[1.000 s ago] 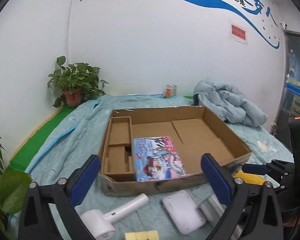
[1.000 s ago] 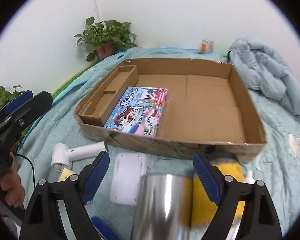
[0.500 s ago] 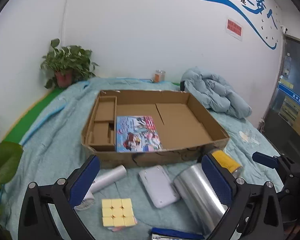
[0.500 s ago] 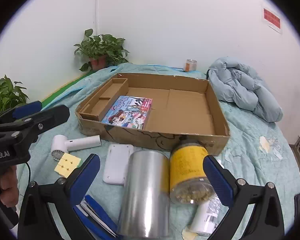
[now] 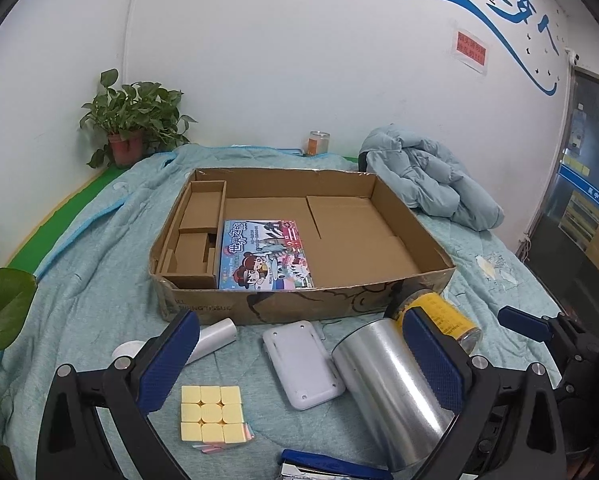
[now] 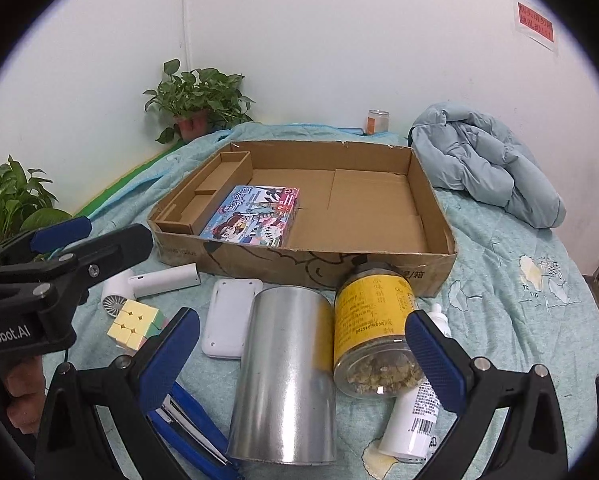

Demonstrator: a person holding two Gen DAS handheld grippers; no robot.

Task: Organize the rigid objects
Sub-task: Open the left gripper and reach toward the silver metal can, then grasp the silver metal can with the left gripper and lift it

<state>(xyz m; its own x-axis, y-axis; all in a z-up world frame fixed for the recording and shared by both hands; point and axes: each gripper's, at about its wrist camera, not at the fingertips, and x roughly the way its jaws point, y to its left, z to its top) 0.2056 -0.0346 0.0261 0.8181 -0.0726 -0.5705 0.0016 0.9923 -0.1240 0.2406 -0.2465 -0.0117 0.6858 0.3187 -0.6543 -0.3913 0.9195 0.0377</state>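
Grippers are seen at the bottom of both views, each with its blue pads spread wide apart and nothing held between them. The left gripper [image 5: 299,364] is held over a yellow puzzle cube [image 5: 215,414] and a white flat case [image 5: 301,364], which lie on the bed cover [image 5: 91,292]. The right gripper [image 6: 301,354] is held over a shiny metal can [image 6: 285,376] that lies on its side. A jar with a yellow label [image 6: 369,320] is laid right beside the can, on its right, and it looks to be touching it. A white bottle [image 6: 413,416] is partly tucked under the jar. A blue stapler [image 6: 191,428] is seen at the near left of the can. In the right wrist view, the left gripper is also seen at the left edge, gripped by a hand [image 6: 21,396].

A little farther back, a small white fan [image 6: 147,284] lies on its side, close to the front wall of the box. The cardboard box [image 5: 403,220] is set open in the middle of the bed. A colourful flat game box [image 5: 265,254] is laid inside it, next to the small sections on the left. The rest of the box floor is bare.

Behind the box, a light blue jacket [image 5: 431,180] is piled at the right. A small tin with an orange label [image 5: 318,143] stands by the wall. A potted plant [image 5: 133,128] is set in the far left corner.
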